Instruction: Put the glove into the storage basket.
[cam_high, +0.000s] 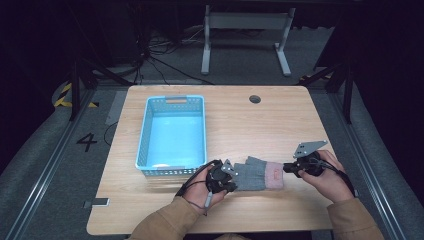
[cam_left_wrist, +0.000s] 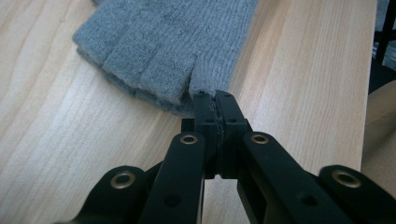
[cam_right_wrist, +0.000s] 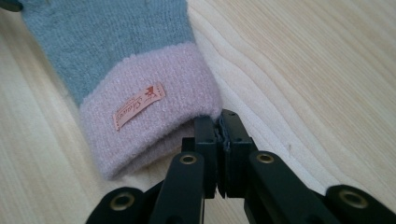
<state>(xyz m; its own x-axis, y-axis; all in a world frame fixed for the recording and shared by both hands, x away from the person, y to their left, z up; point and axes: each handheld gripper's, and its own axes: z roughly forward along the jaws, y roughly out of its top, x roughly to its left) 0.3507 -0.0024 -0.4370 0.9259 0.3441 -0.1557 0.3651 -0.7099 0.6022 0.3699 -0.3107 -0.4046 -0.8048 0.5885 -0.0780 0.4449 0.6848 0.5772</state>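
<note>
Left gripper (cam_high: 231, 176) and right gripper (cam_high: 287, 168) sat at opposite ends of the grey glove (cam_high: 252, 174), which lay flat on the bench (cam_high: 240, 115) just right of the blue basket's (cam_high: 145, 135) near corner. Left jaws were pressed together on the edge of a fingertip end. Right jaws were pinched tight on the rim of the pink cuff (cam_right_wrist: 154, 107), beside its small label (cam_right_wrist: 139, 105).

One grey glove (cam_high: 257, 173) with a pink cuff, one light blue basket (cam_high: 171, 131), one wooden worktop (cam_high: 250, 120), and two hand-held grippers, left (cam_high: 226, 176) and right (cam_high: 290, 167); the basket seems to hold nothing else countable.
</note>
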